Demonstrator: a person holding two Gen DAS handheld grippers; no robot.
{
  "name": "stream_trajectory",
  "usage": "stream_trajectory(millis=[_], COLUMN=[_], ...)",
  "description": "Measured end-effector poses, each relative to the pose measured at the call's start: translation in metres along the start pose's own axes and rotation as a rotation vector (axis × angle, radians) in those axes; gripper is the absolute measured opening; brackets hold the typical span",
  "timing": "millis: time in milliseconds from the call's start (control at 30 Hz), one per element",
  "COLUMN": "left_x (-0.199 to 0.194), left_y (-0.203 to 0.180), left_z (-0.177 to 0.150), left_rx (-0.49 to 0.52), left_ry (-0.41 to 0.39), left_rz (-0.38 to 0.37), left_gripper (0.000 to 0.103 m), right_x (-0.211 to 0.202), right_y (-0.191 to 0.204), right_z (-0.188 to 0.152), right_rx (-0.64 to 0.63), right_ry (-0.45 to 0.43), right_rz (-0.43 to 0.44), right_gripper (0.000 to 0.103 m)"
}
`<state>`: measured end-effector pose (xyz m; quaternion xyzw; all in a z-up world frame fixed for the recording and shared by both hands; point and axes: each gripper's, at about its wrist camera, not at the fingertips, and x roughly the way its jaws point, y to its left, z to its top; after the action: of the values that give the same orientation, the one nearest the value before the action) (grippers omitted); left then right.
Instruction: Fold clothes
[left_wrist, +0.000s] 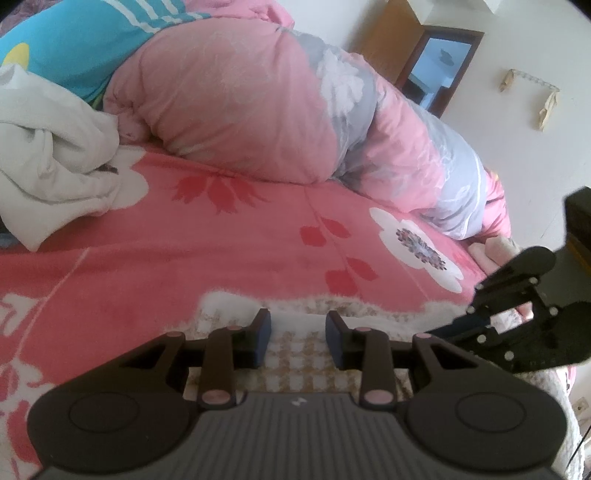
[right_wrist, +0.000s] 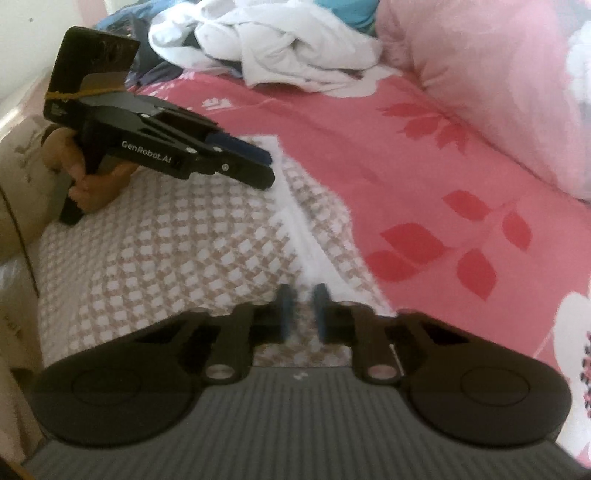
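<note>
Left hand-held gripper (left_wrist: 298, 338): jaws part open, a narrow gap, hovering low over the far edge of the checked garment (left_wrist: 295, 358); cloth shows under and between the fingers, but whether the pads press on it can't be told. In the right wrist view the same left hand-held gripper (right_wrist: 264, 168) sits at upper left, a bare hand (right_wrist: 88, 184) on its grip, tips at the garment's far corner where the fuzzy white edge meets the blanket. Right hand-held gripper (right_wrist: 303, 308): jaws drawn nearly together, blue pads (right_wrist: 286, 308) either side of a raised white ridge of the garment; frame is blurred there, so actual pinch is unclear from the view, but the gap is slim. From the left wrist view the right hand-held gripper (left_wrist: 443, 328) comes in from the right, tips down at the garment's edge. Garment: beige-and-white houndstooth-like check, fluffy white lining or border, lying mostly flat at the near edge of the bed, one white fold line running away from the right pads. Under it: pink blanket (left_wrist: 221, 258) with red leaves and white flowers. Beyond: rolled pink-and-grey floral duvet (left_wrist: 258, 110), crumpled white clothing (left_wrist: 48, 166) at left, teal striped fabric (left_wrist: 74, 44) behind that.
</note>
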<state>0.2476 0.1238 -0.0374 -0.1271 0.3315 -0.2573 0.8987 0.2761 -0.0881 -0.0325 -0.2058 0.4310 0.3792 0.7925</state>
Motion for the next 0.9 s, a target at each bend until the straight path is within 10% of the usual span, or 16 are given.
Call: stream_trajectory(millis=[433, 667, 900], left_x=[0.001, 0.004, 0.008], left_y=[-0.024, -0.019, -0.013], left_z=[-0.007, -0.007, -0.004], left_rx=[0.118, 0.103, 0.074], left_ry=[-0.001, 0.007, 0.024], left_rz=[-0.004, -0.016, -0.045], left_gripper=[0.036, 0.037, 0.042], right_x=[0.004, -0.096, -0.131], right_y=[0.051, -0.010, -0.032], right_z=[-0.019, -0.051, -0.104], right_rx=[-0.212, 0.105, 0.082], right_ry=[-0.100, -0.302, -0.192], right_rz=[-0.385, -0.418, -0.380], right_gripper=[0.013, 0.022, 0.022])
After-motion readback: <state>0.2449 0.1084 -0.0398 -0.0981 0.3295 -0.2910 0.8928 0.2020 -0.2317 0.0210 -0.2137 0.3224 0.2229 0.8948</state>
